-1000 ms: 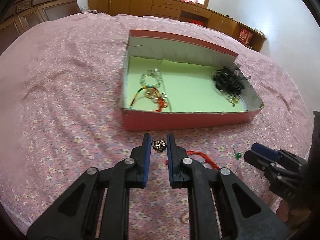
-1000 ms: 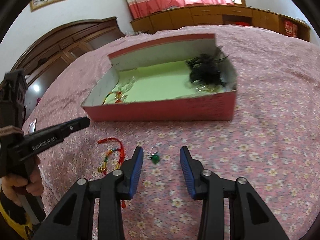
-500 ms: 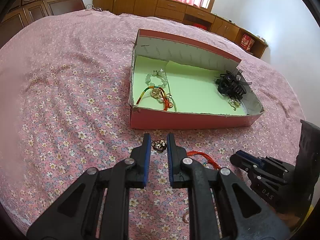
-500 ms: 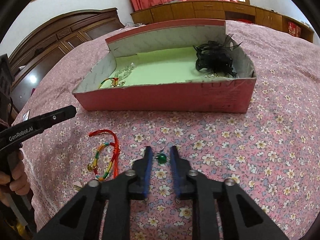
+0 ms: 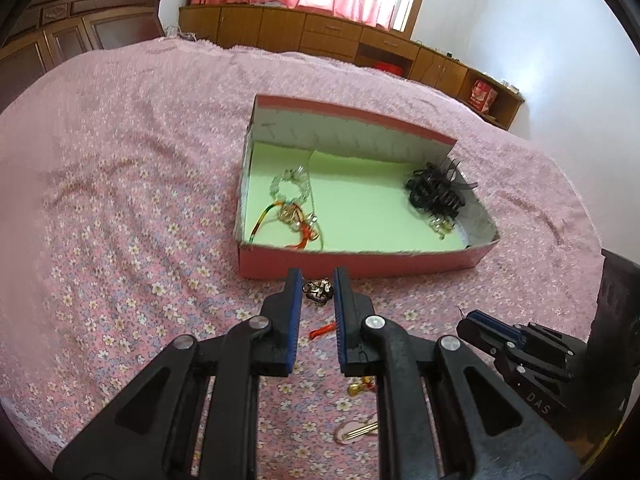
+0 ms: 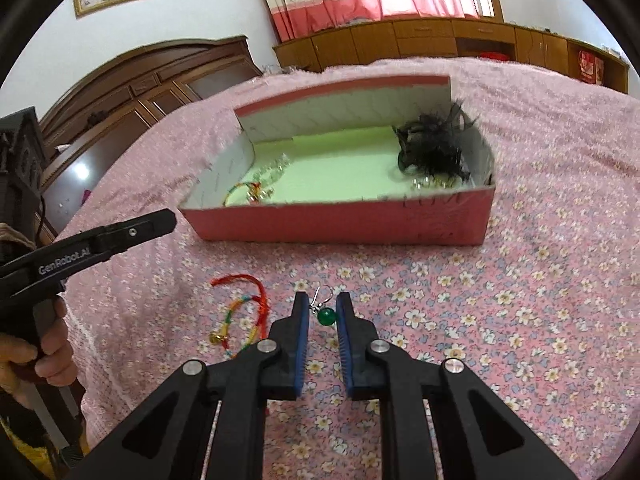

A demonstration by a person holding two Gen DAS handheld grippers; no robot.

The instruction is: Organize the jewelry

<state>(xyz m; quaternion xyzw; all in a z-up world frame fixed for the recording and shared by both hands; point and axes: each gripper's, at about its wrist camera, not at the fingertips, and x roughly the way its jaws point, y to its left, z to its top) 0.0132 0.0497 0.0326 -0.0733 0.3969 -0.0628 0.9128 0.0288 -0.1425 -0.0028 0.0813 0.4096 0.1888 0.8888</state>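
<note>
Both tools look mid-carry toward the red box [image 5: 360,270] at frame centre on the bed [image 5: 120,200]. The left hand-held gripper [image 5: 316,286] is clenched on a small dark metal trinket [image 5: 318,291], just short of the box's near wall. The right hand-held gripper [image 6: 322,312] grasps a green bead earring [image 6: 326,315] at lower centre of its view, farther from the box. Next, I judge, each must rise over the near wall and release above the green lining: bracelets [image 5: 292,208] lie at its left, black hair clips [image 5: 436,196] at its right, the middle bare. A red cord bracelet [image 6: 244,312] lies on the bed, lower left
</note>
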